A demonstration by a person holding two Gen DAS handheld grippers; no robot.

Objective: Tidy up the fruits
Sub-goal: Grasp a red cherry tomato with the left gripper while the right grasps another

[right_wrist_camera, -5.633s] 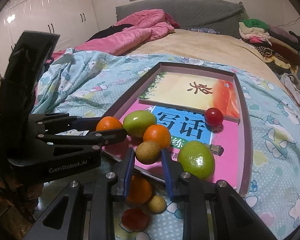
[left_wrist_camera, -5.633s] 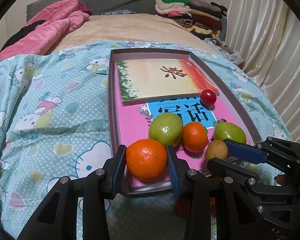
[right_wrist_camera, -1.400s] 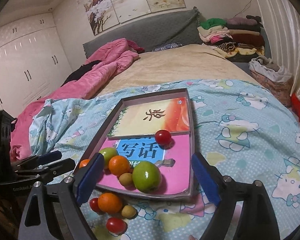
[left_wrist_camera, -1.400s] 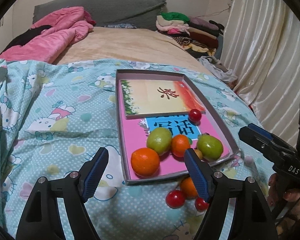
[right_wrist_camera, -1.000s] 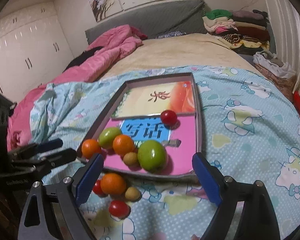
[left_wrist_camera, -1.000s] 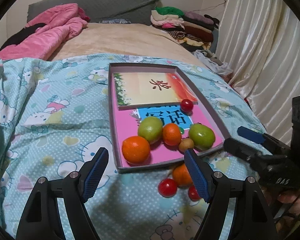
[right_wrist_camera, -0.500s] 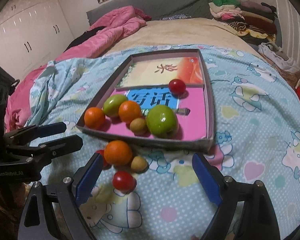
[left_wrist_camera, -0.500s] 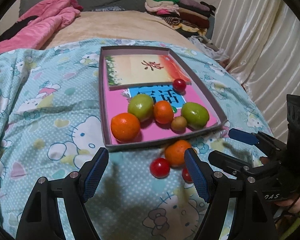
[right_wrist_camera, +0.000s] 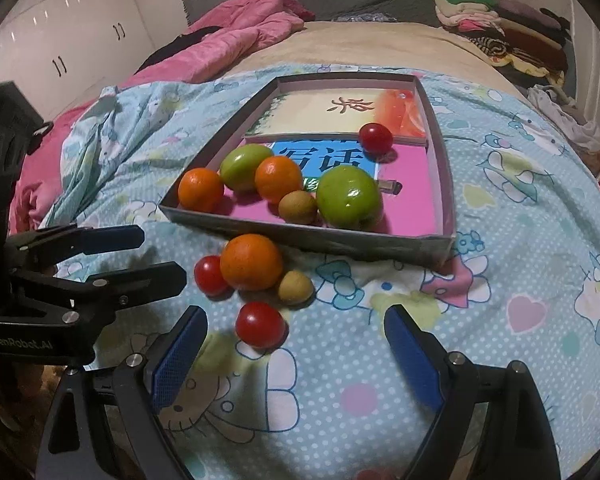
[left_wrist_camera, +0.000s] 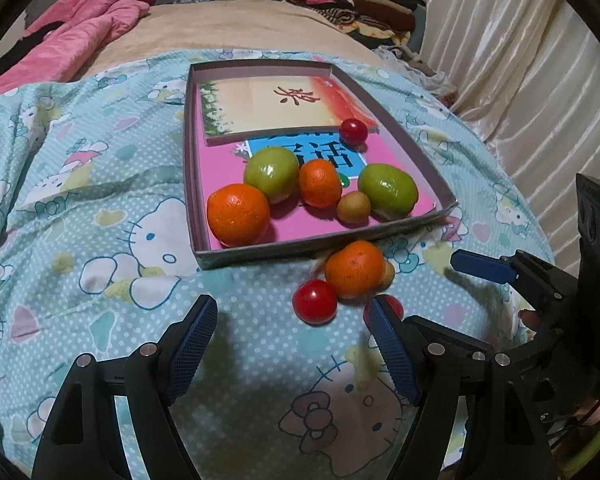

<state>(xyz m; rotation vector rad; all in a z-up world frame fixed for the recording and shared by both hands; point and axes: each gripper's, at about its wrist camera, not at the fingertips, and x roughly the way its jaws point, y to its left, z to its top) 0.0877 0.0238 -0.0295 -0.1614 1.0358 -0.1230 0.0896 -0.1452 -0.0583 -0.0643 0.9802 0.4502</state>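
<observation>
Four loose fruits are left on the bed beside the box. Both grippers, left and right, are held open, empty. Soft tomatoes should be pinched gently across the middle.

Left gripper and right gripper: each had black angular arms with round silver screws and blue ribbed pads lining the fingers. The left unit's black body bore pale lettering (partly legible, "GenRobot.AI") nearest its own silver screws.
</observation>
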